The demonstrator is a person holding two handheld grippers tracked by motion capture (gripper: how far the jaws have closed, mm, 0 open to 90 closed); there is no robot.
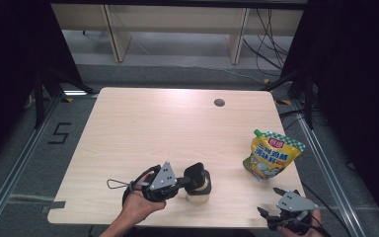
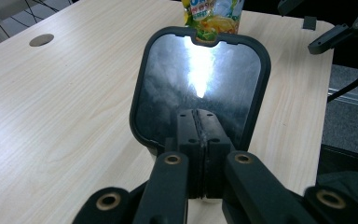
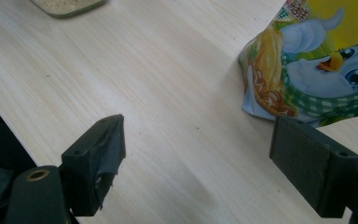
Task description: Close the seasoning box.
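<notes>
A small jar [image 1: 198,194] of beige granules stands near the table's front edge, its black hinged lid [image 1: 196,174] flipped up. In the left gripper view the lid's glossy inside [image 2: 200,79] faces me. My left gripper [image 2: 200,128] is shut, its pads pressed together at the lid's near edge; whether a thin lip is pinched between them I cannot tell. In the high view the left gripper [image 1: 181,182] points right at the jar. A yellow seasoning pouch [image 1: 272,153] stands at the right. My right gripper [image 1: 270,201] is open and holds nothing, just short of the pouch [image 3: 317,60].
A round cable hole [image 1: 219,102] sits near the table's far edge. The light wooden table [image 1: 153,128] has its front edge close under both hands. The jar's base [image 3: 67,5] is at the top left of the right gripper view. Dark curtains flank the table.
</notes>
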